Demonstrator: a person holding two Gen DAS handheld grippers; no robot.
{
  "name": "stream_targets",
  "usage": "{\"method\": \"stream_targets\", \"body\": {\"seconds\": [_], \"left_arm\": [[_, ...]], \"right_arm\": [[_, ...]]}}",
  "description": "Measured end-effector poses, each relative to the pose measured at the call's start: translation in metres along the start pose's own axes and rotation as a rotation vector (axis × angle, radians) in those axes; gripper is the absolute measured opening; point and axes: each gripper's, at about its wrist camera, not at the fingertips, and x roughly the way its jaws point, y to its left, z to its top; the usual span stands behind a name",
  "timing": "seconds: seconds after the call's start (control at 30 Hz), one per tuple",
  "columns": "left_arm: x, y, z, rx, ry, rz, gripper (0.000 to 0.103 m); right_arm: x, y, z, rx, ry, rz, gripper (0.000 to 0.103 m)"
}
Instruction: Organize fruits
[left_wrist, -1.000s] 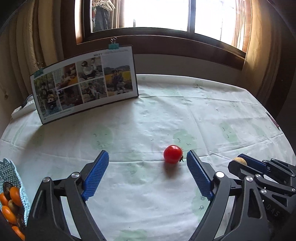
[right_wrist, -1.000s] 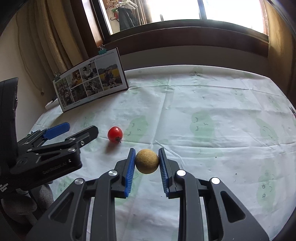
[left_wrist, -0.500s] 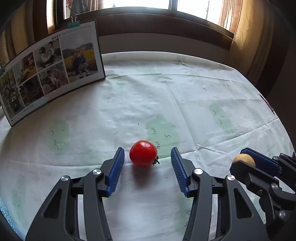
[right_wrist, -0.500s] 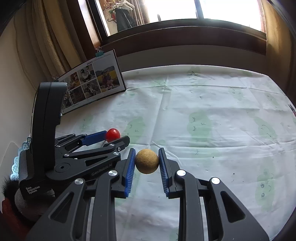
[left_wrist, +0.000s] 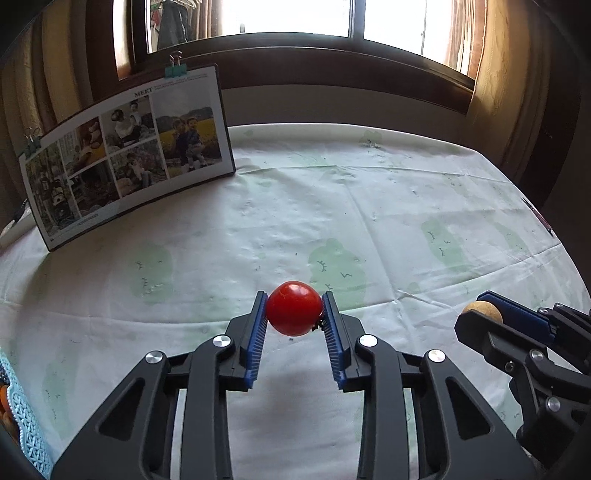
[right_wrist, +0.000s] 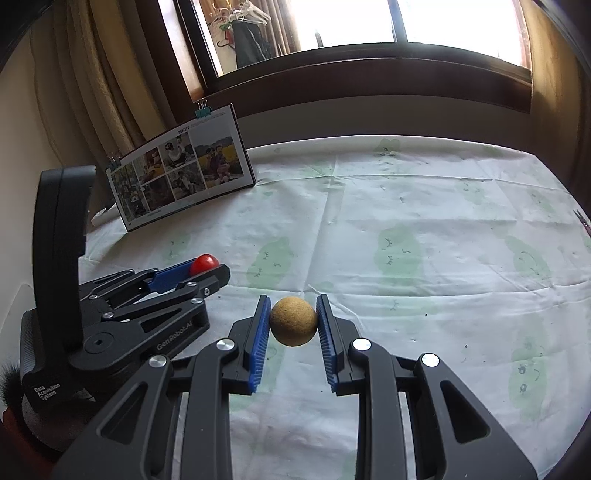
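Closing within the last 1 s, the left gripper (left_wrist: 294, 314) now clamps the red tomato (left_wrist: 294, 313) above the tablecloth (left_wrist: 369, 221); the right gripper (right_wrist: 293, 322) still grips a tan fruit (right_wrist: 293, 321). Both appear ready for the basket (left_wrist: 22, 417).

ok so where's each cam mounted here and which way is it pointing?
Left wrist: on the left gripper, looking along its fingers over the tablecloth toward the window; its blue pads clamp a red tomato; right gripper at right edge.
Right wrist: on the right gripper, same heading; pads clamp a tan round fruit; left gripper at left.
Shared: both fruits, photo board, window, tablecloth.
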Motion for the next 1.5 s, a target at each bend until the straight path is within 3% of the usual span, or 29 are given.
{"method": "stream_targets", "body": {"seconds": [0.77,1.03,1.27,1.5], "left_arm": [[-0.112,0.052,-0.036,-0.078,-0.196,0.225,0.031],[-0.134,0.08,-0.054,-0.129,-0.223,0.286,0.031],[-0.148,0.103,-0.065,-0.181,-0.238,0.298,0.031],[-0.154,0.118,-0.073,-0.223,-0.222,0.248,0.032]], "right_arm": [[0.007,0.014,-0.01,-0.04,0.024,-0.005,0.026],[0.007,0.029,-0.012,-0.08,0.022,-0.003,0.026],[0.003,0.045,-0.011,-0.099,0.015,0.014,0.026],[0.004,0.058,-0.016,-0.115,0.023,0.03,0.026]]}}
